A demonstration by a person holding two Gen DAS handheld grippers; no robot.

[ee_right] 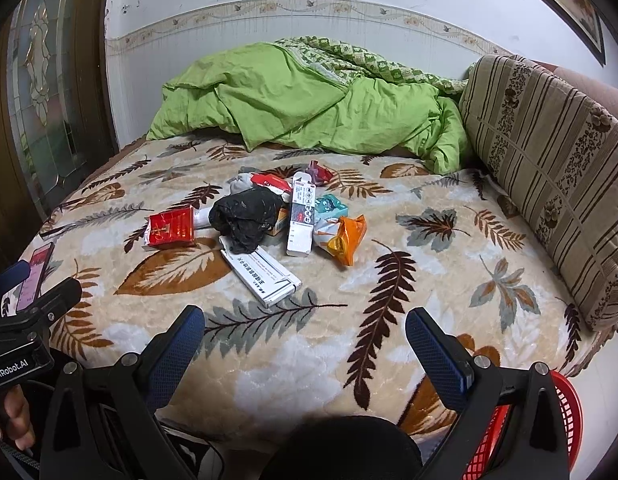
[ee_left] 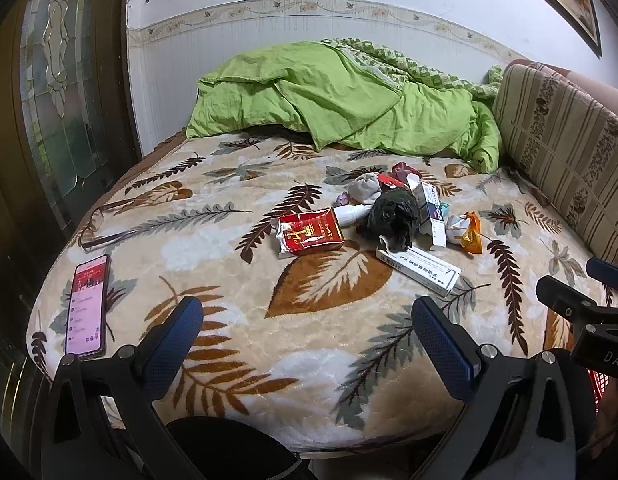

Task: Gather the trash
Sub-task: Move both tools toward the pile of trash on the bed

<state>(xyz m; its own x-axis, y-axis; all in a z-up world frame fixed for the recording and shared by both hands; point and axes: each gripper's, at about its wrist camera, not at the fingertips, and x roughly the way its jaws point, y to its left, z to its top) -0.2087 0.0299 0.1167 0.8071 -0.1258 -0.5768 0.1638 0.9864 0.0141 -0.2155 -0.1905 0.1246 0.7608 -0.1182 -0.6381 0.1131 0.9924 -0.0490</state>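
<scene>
A pile of trash lies mid-bed on the leaf-print blanket (ee_left: 229, 344): a red cigarette pack (ee_left: 309, 235) (ee_right: 171, 227), a crumpled black bag (ee_left: 391, 216) (ee_right: 247, 216), a long white box (ee_left: 419, 267) (ee_right: 261, 276), an upright white box (ee_left: 431, 212) (ee_right: 301, 214), an orange wrapper (ee_left: 471, 234) (ee_right: 345, 240) and smaller scraps. My left gripper (ee_left: 307, 326) is open and empty, above the bed's near edge. My right gripper (ee_right: 305, 336) is open and empty, also short of the pile.
A lit phone (ee_left: 88, 306) and glasses (ee_left: 97, 226) lie at the bed's left. A green quilt (ee_left: 333, 96) is heaped at the back. A striped cushion (ee_right: 549, 168) lines the right side. A red basket (ee_right: 565, 412) stands at the lower right by the bed.
</scene>
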